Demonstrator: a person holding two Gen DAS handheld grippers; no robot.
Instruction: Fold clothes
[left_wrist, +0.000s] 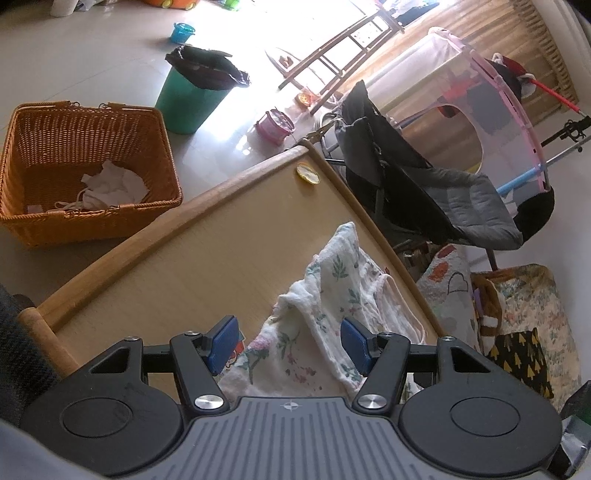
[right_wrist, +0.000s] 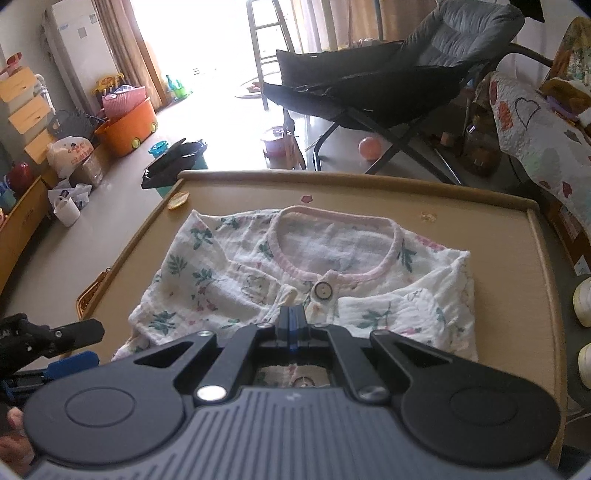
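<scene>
Presently, a floral top (right_wrist: 295, 273) with pink neck trim is seen lying partly folded on the wooden table (right_wrist: 517, 258), neckline toward the far edge, one side lying along the table's right edge in the right wrist view. A round button (right_wrist: 324, 289) is noted just below the neckline. The right gripper (right_wrist: 292, 317) is held over the garment's near part, jaws pressed together; whether cloth is pinched between them cannot be told. The left gripper (left_wrist: 290, 341) is held with jaws apart, raised folds of the top (left_wrist: 325, 295) lying between the blue pads (left_wrist: 225, 339); whether they touch it cannot be told. A wicker basket (left_wrist: 48, 218) holding white cloth is seen on the floor beyond the table's edge. A yellow disc (left_wrist: 307, 173) is noted at the far corner.
</scene>
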